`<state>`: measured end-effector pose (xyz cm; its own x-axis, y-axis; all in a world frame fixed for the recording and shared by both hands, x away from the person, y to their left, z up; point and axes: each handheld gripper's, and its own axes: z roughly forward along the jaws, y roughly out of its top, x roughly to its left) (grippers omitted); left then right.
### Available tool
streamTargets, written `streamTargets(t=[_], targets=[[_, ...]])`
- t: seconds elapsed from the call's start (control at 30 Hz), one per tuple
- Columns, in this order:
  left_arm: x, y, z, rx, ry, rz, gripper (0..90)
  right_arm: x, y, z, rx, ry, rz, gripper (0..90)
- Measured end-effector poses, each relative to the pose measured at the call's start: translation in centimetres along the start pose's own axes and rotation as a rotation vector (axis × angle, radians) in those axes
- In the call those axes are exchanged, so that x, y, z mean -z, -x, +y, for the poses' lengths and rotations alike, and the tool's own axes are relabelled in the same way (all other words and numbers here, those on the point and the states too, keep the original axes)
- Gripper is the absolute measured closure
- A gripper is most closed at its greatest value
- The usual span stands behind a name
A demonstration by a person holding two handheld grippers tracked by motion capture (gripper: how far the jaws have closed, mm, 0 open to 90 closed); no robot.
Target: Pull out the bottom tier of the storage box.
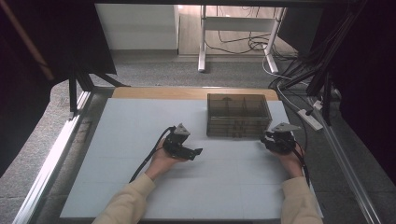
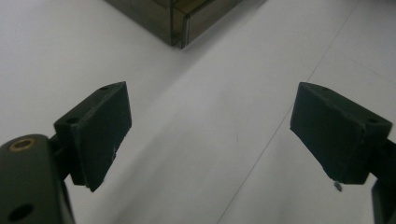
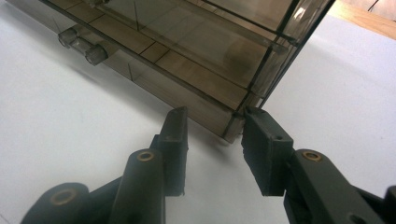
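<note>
A smoky, see-through drawer box (image 1: pixel 238 115) stood upright on the counter (image 1: pixel 130 154) near its far edge, right of centre, its drawers pushed in, clear knobs (image 3: pixel 79 44) facing the near edge

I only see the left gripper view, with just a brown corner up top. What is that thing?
Observer: It's a smoky see-through box, seemingly with drawers, standing on the far part of the table.
Operator: Where's my other gripper?
Observer: The right gripper is at the box's near right corner, with one jaw on each side of that corner.
Operator: Does the box have a handle?
Observer: Yes, there's a clear handle on its front, seen in the right gripper view.
</note>
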<state>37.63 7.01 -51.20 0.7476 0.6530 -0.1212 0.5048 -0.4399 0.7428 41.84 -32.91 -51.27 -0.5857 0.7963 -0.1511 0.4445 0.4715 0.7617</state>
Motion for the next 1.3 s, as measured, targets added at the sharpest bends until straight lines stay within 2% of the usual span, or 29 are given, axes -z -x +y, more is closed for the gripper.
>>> streamTargets(t=[0.2,0.47,0.6,0.83,0.97,1.1,1.3], targets=[[-0.7,0.1,0.7,-0.012,-0.004,0.008,15.1,0.0,0.0,0.0,0.002,-0.002,-0.001,60.7],[-1.9,0.0,1.7,0.002,-0.015,0.003,17.3,0.0,0.0,0.0,0.000,0.000,0.002,60.7],[-2.5,0.0,2.2,-0.001,-0.023,0.014,19.6,0.0,0.0,0.0,-0.001,0.000,0.002,60.7],[-3.7,-0.3,2.6,0.009,-0.038,0.033,31.2,0.0,0.0,-0.1,-0.004,0.000,-0.002,62.7],[-4.1,-0.1,2.8,-0.009,-0.044,0.049,38.9,0.0,0.0,-0.1,-0.008,0.001,-0.006,64.2],[-4.2,0.0,3.0,-0.009,-0.038,0.058,46.4,0.0,0.0,-0.1,-0.006,0.001,-0.009,65.4],[-4.9,-0.2,3.2,-0.010,-0.056,0.066,53.8,0.1,0.0,-0.1,-0.005,0.000,-0.011,66.3]])
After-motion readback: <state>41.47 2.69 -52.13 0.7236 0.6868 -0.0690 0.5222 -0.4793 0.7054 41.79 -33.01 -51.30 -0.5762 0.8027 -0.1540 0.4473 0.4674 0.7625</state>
